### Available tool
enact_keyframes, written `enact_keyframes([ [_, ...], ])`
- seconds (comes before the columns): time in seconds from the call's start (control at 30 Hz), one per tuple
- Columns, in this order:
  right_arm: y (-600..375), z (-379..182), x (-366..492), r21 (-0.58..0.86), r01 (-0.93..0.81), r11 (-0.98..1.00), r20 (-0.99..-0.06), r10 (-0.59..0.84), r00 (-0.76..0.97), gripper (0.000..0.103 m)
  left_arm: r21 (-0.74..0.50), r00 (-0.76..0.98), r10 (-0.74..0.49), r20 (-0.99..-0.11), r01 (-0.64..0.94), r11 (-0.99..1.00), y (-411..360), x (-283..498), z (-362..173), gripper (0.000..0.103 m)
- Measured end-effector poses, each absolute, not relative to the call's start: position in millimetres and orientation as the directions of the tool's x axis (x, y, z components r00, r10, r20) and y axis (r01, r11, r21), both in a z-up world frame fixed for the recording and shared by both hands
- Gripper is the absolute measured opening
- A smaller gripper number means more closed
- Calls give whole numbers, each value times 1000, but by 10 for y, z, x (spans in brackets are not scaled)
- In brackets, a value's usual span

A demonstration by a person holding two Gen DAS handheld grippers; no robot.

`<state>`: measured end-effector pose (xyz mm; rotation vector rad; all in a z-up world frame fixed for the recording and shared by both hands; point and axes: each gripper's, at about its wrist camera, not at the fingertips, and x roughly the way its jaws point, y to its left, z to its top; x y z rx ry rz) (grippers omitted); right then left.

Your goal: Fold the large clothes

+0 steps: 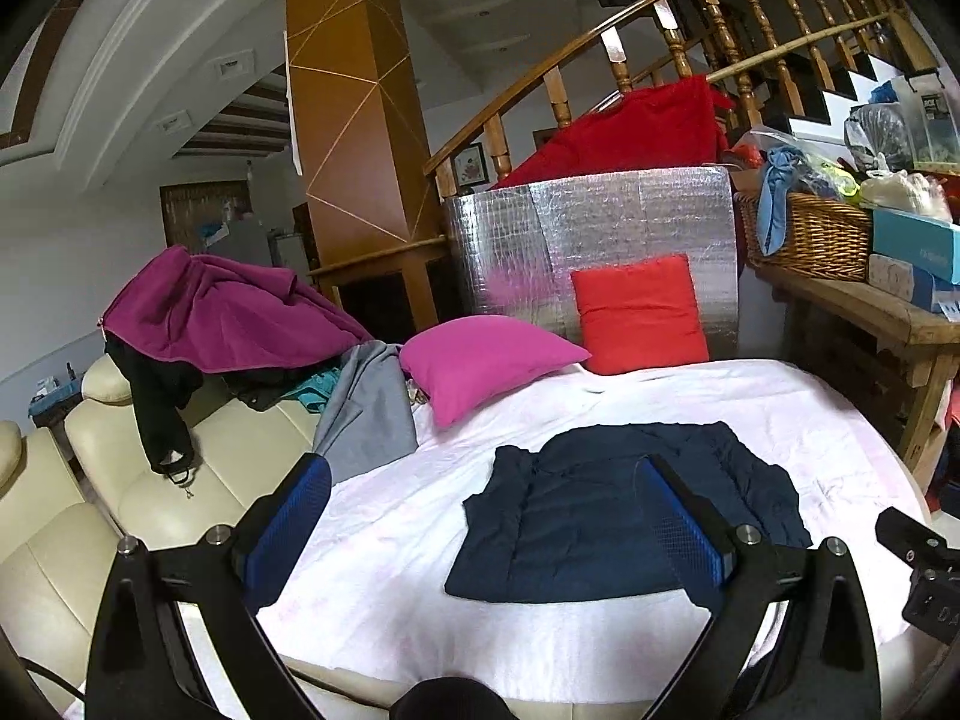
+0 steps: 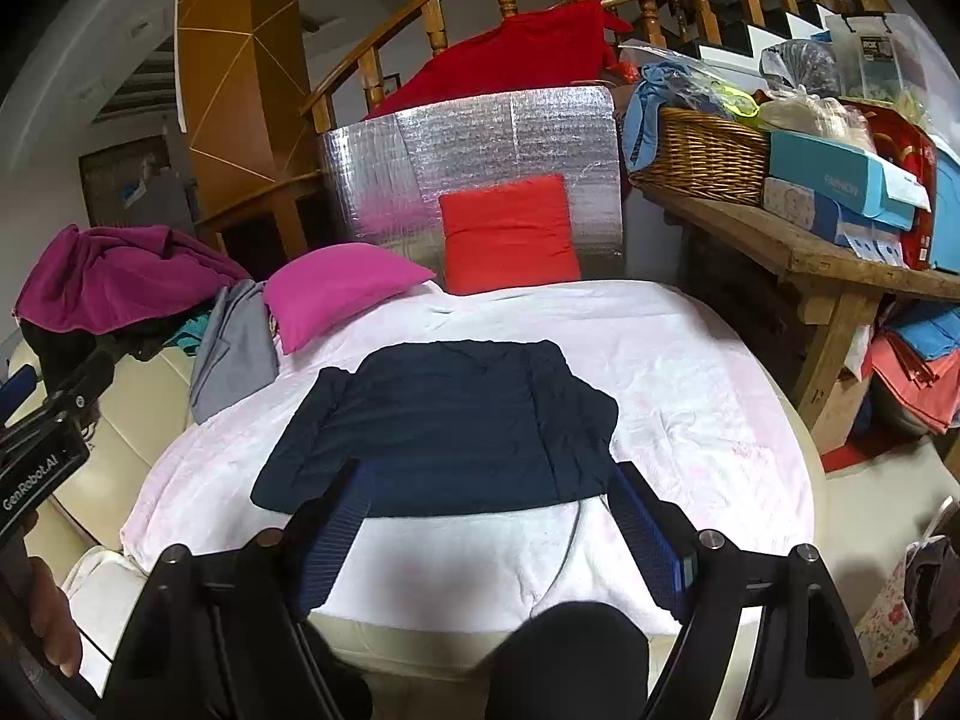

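A dark navy garment (image 1: 624, 516) lies on the white sheet (image 1: 390, 540), its sleeves folded in over the body. It also shows in the right wrist view (image 2: 444, 426) in the middle of the sheet (image 2: 690, 396). My left gripper (image 1: 480, 480) is open and empty, held above the sheet's near edge to the garment's left. My right gripper (image 2: 486, 480) is open and empty, held above the garment's near hem. The right gripper's body shows at the left wrist view's right edge (image 1: 918, 564).
A magenta pillow (image 2: 342, 288) and a red pillow (image 2: 507, 234) lie at the sheet's far end against a silver foil panel (image 2: 474, 138). A pile of clothes, purple (image 1: 222, 312) and grey (image 1: 372, 414), sits on the cream sofa at left. A wooden table (image 2: 798, 246) with a wicker basket (image 2: 696, 156) stands at right.
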<state>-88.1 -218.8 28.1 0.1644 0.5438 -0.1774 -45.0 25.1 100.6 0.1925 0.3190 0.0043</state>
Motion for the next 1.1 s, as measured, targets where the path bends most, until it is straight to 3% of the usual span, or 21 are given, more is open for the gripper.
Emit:
enact_keyframes([
  [1.1,-2141,303,-846,122,219,968,-522,-125,843,83,153,947,47,-316,2,988,405,-420,1003,101],
])
